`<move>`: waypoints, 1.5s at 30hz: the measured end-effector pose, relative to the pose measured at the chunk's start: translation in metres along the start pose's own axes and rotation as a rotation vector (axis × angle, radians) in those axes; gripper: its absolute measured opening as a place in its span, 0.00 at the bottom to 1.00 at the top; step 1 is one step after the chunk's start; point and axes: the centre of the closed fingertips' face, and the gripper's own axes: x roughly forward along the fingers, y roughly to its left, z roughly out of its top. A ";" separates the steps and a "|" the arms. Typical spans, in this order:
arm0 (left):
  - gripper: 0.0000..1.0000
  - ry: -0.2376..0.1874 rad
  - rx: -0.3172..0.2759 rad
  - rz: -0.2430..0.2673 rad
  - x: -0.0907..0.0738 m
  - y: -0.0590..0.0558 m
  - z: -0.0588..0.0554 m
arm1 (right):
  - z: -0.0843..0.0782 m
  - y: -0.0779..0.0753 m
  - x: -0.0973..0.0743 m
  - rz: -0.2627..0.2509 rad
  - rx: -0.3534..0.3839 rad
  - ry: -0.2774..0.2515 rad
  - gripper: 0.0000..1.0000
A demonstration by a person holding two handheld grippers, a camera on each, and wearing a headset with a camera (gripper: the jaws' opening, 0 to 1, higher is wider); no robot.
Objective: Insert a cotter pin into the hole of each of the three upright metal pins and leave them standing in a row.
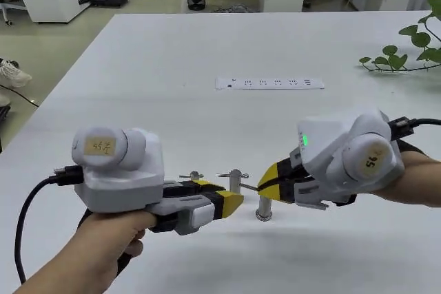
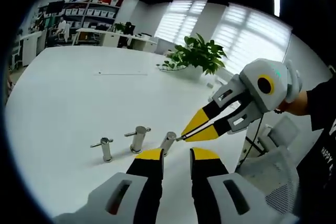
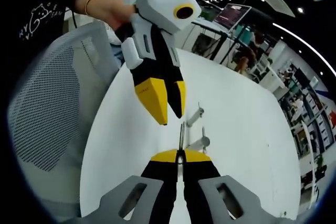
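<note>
Three upright metal pins stand in a row on the white table (image 1: pixel 172 67). The far pin (image 1: pixel 195 175) (image 2: pixel 106 148) and the middle pin (image 1: pixel 235 180) (image 2: pixel 138 137) each carry a cotter pin crosswise through the top. The near pin (image 1: pixel 264 208) (image 2: pixel 168 142) has none through it. My right gripper (image 1: pixel 265 182) (image 3: pixel 180 156) is shut on a thin cotter pin (image 1: pixel 249 186) (image 3: pixel 181 135) (image 2: pixel 181 138), whose free end is level with the near pin's top. My left gripper (image 1: pixel 233 201) (image 2: pixel 177 156) hovers open just beside that pin, holding nothing.
A white power strip (image 1: pixel 269 83) lies across the middle of the table. A potted plant's leaves (image 1: pixel 406 53) reach in at the right edge. A mesh chair (image 3: pixel 58 108) stands at the table's near side. Desks and seated people are beyond the far edge.
</note>
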 end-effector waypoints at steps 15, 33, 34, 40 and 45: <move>0.07 -0.011 -0.081 -0.041 0.005 -0.006 -0.003 | 0.010 0.011 0.003 0.017 -0.053 -0.010 0.00; 0.01 -0.021 -0.131 -0.047 0.010 -0.005 -0.006 | 0.010 0.014 0.003 0.024 -0.070 -0.002 0.00; 0.01 -0.021 -0.133 -0.049 0.010 -0.005 -0.006 | 0.010 0.014 0.003 0.025 -0.069 -0.002 0.00; 0.00 -0.022 -0.125 -0.053 0.012 -0.005 -0.006 | 0.010 0.014 0.005 0.024 -0.073 0.001 0.00; 0.00 -0.023 -0.107 -0.055 0.012 -0.005 -0.006 | 0.010 0.015 0.006 0.022 -0.068 -0.001 0.00</move>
